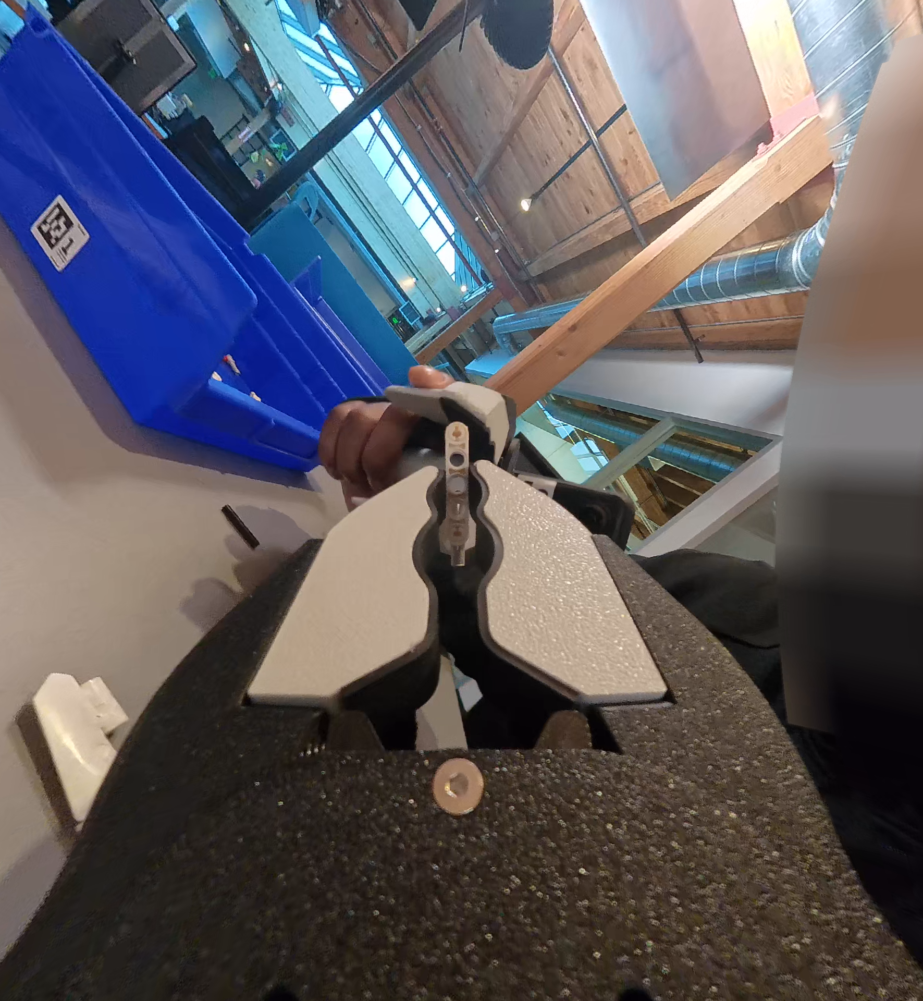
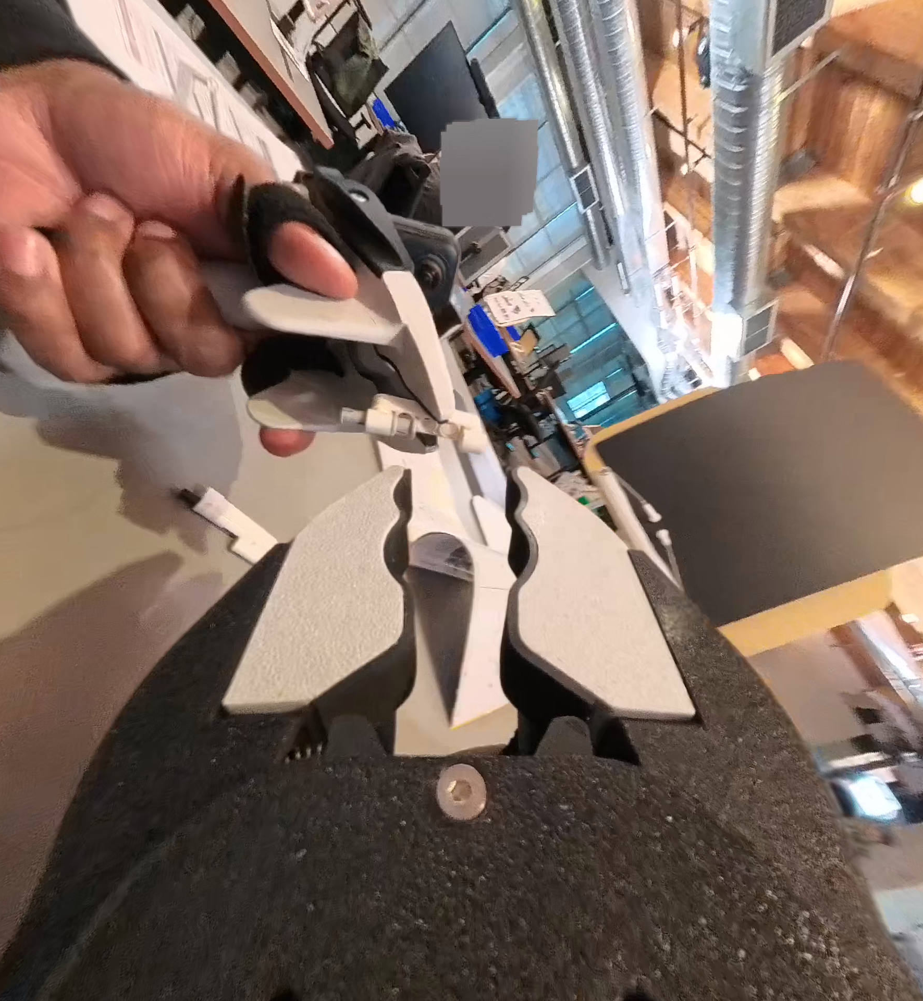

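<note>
While the left gripper (image 1: 456, 487) fingers clamp a white beam (image 1: 457, 460), the right gripper's (image 2: 459, 487) gape

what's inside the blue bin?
In the left wrist view, the blue bin shows a few small pale pieces, one with a red tip, on its floor. Its near wall covers the rest of the inside.
</note>
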`<state>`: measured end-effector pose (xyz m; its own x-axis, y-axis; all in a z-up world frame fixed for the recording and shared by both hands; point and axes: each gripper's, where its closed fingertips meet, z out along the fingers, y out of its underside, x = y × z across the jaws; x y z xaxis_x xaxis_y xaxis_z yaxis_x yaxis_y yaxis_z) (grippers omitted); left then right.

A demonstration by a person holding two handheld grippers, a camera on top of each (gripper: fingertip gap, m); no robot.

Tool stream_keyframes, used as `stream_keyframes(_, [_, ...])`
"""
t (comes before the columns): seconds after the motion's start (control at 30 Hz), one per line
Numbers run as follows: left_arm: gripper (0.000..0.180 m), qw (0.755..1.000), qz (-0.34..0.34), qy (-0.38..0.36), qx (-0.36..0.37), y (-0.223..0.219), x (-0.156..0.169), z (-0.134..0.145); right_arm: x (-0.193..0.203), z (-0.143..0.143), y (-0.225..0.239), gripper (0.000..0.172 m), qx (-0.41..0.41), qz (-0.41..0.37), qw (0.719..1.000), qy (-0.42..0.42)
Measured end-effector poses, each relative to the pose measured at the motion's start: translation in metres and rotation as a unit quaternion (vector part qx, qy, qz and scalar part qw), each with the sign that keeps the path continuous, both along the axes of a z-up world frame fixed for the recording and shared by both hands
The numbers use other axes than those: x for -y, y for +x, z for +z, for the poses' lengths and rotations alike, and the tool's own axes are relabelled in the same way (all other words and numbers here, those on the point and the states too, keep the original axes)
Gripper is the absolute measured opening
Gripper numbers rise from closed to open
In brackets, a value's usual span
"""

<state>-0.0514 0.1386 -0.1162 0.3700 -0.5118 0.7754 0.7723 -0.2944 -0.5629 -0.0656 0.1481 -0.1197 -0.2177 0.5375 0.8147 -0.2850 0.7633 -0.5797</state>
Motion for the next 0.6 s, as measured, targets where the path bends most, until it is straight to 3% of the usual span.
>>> stream_keyframes(0.33, [0.008, 0.996, -0.031, -0.055, 0.060, 0.024, 0.017, -0.010, 0.020, -0.006, 0.008, 0.034, -0.104, -0.018, 0.980, 0.170])
stream_keyframes(0.6, [0.008, 0.990, -0.002, -0.119, 0.072, 0.025, 0.034, -0.032, 0.044, -0.032, 0.011, 0.020, -0.085, 0.013, 0.966, 0.246])
